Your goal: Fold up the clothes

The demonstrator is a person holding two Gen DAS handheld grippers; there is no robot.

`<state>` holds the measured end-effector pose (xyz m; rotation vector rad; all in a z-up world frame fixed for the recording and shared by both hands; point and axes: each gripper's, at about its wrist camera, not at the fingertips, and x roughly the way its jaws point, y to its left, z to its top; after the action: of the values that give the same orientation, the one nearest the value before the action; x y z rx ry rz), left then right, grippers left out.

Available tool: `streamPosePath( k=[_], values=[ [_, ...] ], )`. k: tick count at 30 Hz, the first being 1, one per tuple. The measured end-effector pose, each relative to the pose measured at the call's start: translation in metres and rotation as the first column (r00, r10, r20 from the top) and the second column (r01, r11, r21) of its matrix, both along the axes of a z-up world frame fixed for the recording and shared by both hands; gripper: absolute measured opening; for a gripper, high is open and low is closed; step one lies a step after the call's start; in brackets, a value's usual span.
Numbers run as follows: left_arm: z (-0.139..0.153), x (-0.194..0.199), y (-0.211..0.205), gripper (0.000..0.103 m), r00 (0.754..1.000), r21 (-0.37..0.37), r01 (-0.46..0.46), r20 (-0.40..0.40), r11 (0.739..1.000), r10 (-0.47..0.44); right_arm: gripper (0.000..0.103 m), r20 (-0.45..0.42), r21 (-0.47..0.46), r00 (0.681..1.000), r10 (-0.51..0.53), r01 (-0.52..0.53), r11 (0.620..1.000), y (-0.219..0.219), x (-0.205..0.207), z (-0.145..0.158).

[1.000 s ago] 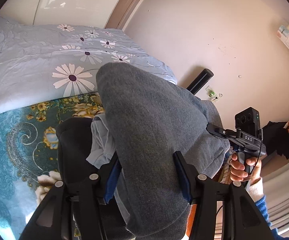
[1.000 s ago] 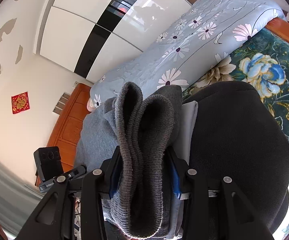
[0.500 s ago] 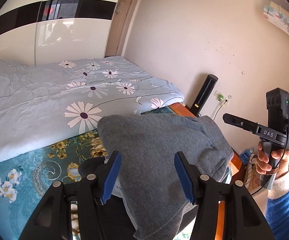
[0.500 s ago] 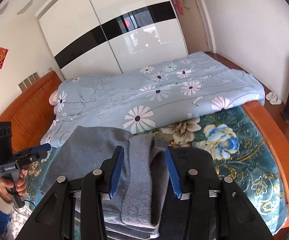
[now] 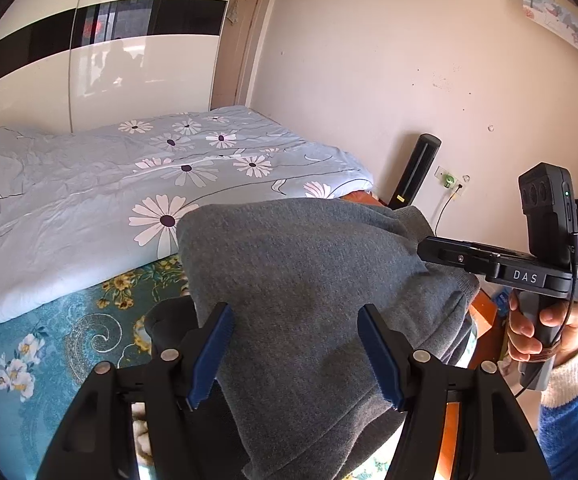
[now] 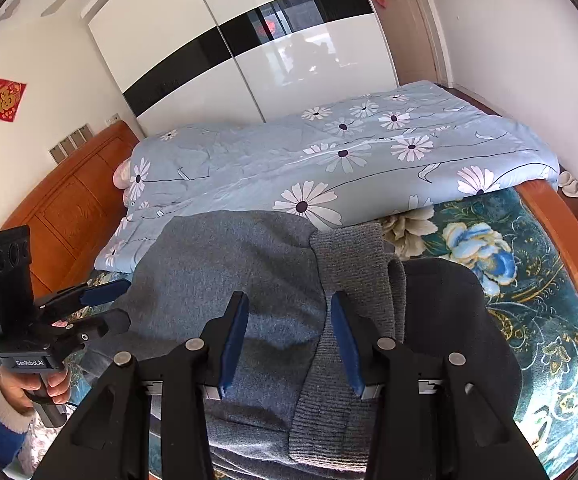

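A folded grey sweater [image 5: 309,288] lies on top of a dark garment [image 6: 449,320] on the bed; its ribbed hem [image 6: 353,280] shows in the right wrist view. My left gripper [image 5: 295,340] is open, its blue pads apart above the sweater. My right gripper [image 6: 289,332] is open too, hovering over the sweater [image 6: 225,264]. Each gripper shows in the other's view: the right one [image 5: 441,250] at the sweater's right edge, the left one [image 6: 105,308] at its left edge.
A light blue daisy-print quilt [image 6: 349,152] lies behind the clothes. The teal floral bedspread [image 6: 529,264] covers the bed with its orange wooden frame [image 6: 569,224]. A white and black wardrobe [image 6: 249,40] stands behind. A black tower device [image 5: 413,172] leans on the wall.
Both grippers opened, let go of the grey sweater and pulled back and up. The sweater now rests on the pile.
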<state>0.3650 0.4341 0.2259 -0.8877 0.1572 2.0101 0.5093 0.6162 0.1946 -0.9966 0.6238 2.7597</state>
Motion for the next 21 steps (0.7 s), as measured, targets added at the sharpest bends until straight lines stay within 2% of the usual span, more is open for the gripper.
streamPosePath(
  k=[3,5,8,10,11,14,16,21],
  values=[
    [0.010,0.010,-0.011,0.069,0.999,0.014,-0.025,-0.044,1.000,0.025,0.044,-0.019,0.035,1.000,-0.021,0.022,0.999,-0.008,0.011,0.010],
    [0.005,0.019,-0.019,0.073,0.998,0.001,-0.031,-0.063,1.000,0.031,0.044,-0.050,0.068,0.997,-0.058,0.061,0.996,-0.021,0.025,0.014],
    [-0.001,0.032,-0.029,0.075,0.995,-0.018,-0.041,-0.091,0.999,0.040,0.044,-0.102,0.165,0.981,-0.163,0.178,0.970,-0.058,0.057,0.007],
    [-0.005,0.041,-0.036,0.075,0.993,-0.031,-0.048,-0.110,0.998,0.045,0.044,-0.144,0.217,0.968,-0.204,0.232,0.948,-0.088,0.080,0.000],
    [-0.007,0.045,-0.040,0.075,0.992,-0.037,-0.052,-0.120,0.998,0.047,0.044,-0.141,0.227,0.971,-0.193,0.222,0.948,-0.099,0.084,-0.005],
    [-0.015,0.058,-0.050,0.076,0.988,-0.057,-0.063,-0.142,0.996,0.054,0.047,-0.104,0.243,0.983,-0.153,0.174,0.954,-0.130,0.091,-0.018],
    [-0.024,0.064,-0.055,0.079,0.989,-0.080,-0.071,-0.134,0.994,0.060,0.054,-0.055,0.232,0.989,-0.137,0.146,0.962,-0.139,0.086,-0.029],
    [-0.046,0.078,-0.067,0.081,0.991,-0.133,-0.089,-0.113,0.987,0.074,0.055,0.095,0.189,0.975,-0.202,0.182,0.965,-0.140,0.069,-0.054]
  ],
)
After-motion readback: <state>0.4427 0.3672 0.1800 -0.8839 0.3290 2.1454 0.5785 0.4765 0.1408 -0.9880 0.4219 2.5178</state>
